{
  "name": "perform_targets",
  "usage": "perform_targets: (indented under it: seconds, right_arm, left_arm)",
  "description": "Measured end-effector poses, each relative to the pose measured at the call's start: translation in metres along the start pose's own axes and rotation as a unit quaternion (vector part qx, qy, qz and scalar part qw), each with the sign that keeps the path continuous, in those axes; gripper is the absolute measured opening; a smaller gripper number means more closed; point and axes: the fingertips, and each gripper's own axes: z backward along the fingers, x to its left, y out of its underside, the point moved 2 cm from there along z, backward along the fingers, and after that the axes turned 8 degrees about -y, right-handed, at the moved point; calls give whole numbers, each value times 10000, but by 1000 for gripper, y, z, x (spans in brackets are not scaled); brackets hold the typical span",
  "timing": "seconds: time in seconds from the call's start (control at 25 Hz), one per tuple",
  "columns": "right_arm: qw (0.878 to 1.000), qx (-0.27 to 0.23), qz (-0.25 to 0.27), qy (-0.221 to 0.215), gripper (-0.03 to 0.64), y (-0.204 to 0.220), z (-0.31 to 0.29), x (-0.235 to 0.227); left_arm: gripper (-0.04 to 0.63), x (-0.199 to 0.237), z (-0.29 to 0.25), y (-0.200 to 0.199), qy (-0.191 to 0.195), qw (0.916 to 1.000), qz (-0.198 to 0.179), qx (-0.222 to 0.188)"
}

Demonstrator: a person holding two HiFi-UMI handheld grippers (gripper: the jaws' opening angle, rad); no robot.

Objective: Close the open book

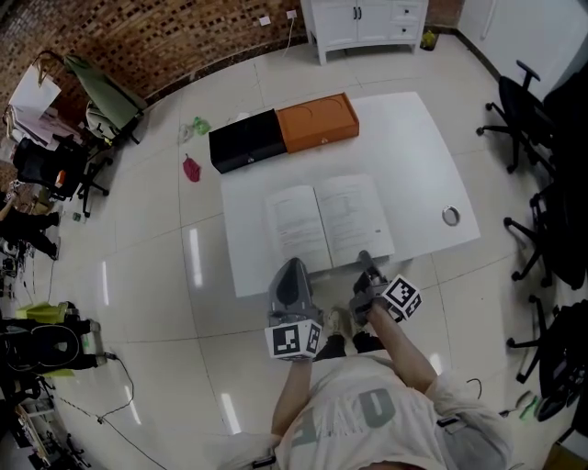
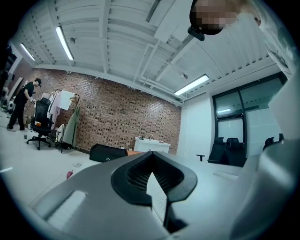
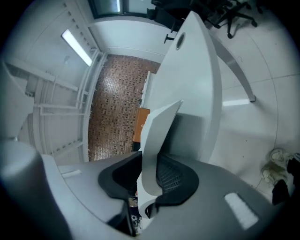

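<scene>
An open book [image 1: 326, 220] lies flat on the white table [image 1: 413, 147], near its front edge. My right gripper [image 1: 365, 260] is at the book's lower right corner. In the right gripper view the right gripper [image 3: 149, 164] is shut on the raised right-hand leaf of the book [image 3: 159, 124], which stands up between the pads. My left gripper [image 1: 294, 266] hovers just off the table's front edge, below the book's left page. Its jaws [image 2: 151, 154] are shut with nothing in them and point level over the table, with a printed page of the book [image 2: 157, 194] showing beyond them.
A black box [image 1: 246, 140] and an orange box [image 1: 317, 122] sit side by side at the table's far edge. A small metal ring [image 1: 450, 216] lies at the table's right side. Office chairs [image 1: 528, 119] stand to the right, and a white cabinet [image 1: 363, 20] stands at the back.
</scene>
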Motion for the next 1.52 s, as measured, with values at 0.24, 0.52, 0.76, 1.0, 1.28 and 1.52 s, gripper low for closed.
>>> perform_targets:
  seconds: [0.24, 0.52, 0.76, 1.0, 1.28, 1.52]
  right_arm:
    - [9920, 322, 1219, -64, 95, 17, -6, 33]
    - [9452, 899, 3139, -22, 98, 36, -8, 57]
    - [8960, 1248, 4261, -27, 103, 58, -16, 73]
    - [8694, 1447, 4724, -22, 103, 74, -24, 81]
    - [8059, 2166, 5506, -197, 103, 123, -37, 73]
    - [7051, 2949, 6448, -96, 119, 170, -47, 42]
  left_arm:
    - [15, 7, 4, 1, -74, 10000, 39, -37]
    - [15, 20, 16, -2, -323, 9994, 86, -129]
    - [15, 38, 25, -5, -591, 9980, 121, -183]
    - [15, 48, 34, -4, -747, 9970, 142, -161]
    - [15, 67, 45, -1, -932, 9955, 119, -115]
    - [15, 87, 55, 1, -1097, 9937, 188, -109]
